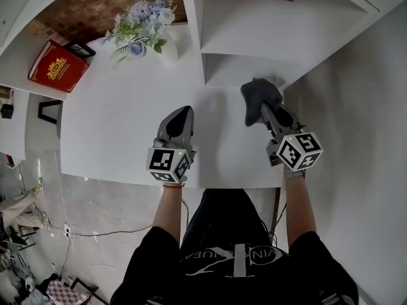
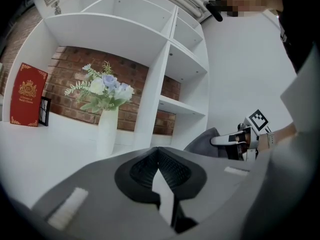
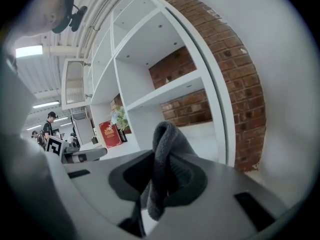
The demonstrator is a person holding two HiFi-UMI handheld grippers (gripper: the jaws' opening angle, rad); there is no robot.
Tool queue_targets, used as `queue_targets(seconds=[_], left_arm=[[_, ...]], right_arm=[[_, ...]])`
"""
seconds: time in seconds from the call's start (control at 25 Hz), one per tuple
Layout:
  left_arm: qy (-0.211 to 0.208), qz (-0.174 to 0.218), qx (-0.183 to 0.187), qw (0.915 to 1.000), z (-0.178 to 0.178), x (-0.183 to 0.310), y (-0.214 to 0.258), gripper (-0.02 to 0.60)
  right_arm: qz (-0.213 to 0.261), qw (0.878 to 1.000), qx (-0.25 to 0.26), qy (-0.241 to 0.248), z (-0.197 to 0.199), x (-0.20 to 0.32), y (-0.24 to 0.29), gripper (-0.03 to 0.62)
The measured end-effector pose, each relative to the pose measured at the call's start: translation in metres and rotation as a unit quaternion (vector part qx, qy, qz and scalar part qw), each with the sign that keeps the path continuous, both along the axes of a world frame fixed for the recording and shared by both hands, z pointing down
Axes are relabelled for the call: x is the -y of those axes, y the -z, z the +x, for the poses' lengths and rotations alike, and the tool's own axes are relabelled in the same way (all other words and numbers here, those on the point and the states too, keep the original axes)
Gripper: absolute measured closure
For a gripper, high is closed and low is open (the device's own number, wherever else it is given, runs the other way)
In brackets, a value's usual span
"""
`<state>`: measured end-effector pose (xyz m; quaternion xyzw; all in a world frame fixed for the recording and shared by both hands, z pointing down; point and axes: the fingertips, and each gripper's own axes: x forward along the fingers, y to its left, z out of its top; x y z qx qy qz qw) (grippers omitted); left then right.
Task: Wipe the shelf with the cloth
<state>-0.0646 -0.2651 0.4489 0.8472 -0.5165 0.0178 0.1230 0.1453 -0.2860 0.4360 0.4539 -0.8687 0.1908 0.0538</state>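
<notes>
R gripper [image 1: 265,108] has jaws clenched on the grey cloth [image 1: 259,93], over the white surface [image 1: 114,138] just before the shelf [image 1: 254,37]; L gripper [image 1: 185,112] jaws together, w/ nothing between.

I get bright, even light; a ceiling lamp [image 3: 28,50] glares in the right gripper view. Soft shadows lie on the white counter [image 1: 127,132]. Both gripper views bend and darken at the edges.
</notes>
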Motion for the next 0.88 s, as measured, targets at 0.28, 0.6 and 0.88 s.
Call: queue_targets(seconds=[0.28, 0.6, 0.88], left_arm=[[0.003, 0.002, -0.009, 0.9999, 0.005, 0.023, -0.009, 0.571], [0.002, 0.005, -0.012, 0.9999, 0.008, 0.031, -0.011, 0.571], [0.006, -0.011, 0.001, 0.9999, 0.004, 0.033, -0.026, 0.571]], right_arm=[[0.014, 0.997, -0.062, -0.04, 0.002, 0.037, -0.012, 0.536], [0.098, 0.944, -0.303, -0.085, -0.019, 0.089, -0.002, 0.536], [0.062, 0.896, -0.43, 0.091, -0.099, 0.097, -0.09, 0.536]])
